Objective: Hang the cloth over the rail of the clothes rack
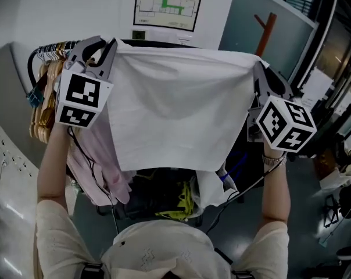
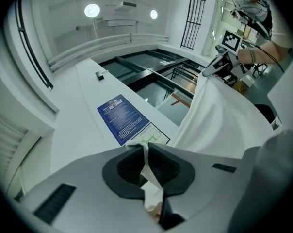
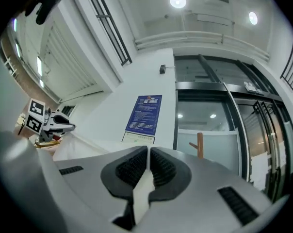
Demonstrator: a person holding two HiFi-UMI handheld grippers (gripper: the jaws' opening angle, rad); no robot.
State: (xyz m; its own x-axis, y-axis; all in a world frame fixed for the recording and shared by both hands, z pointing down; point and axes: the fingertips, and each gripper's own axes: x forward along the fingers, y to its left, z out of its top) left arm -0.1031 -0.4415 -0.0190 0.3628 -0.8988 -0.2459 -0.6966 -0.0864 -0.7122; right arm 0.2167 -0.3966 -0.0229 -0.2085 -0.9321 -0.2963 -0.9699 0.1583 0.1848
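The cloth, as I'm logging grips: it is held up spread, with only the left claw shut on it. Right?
No. Both claws are shut on the cloth: the right gripper view shows the right claw pinching it too, like the left claw. It is held up spread.

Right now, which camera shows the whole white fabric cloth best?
The head view: the white fabric cloth hangs spread between the left gripper and right gripper. Each gripper view shows only a pinched corner between its shut jaws; the left's also shows a draped stretch.
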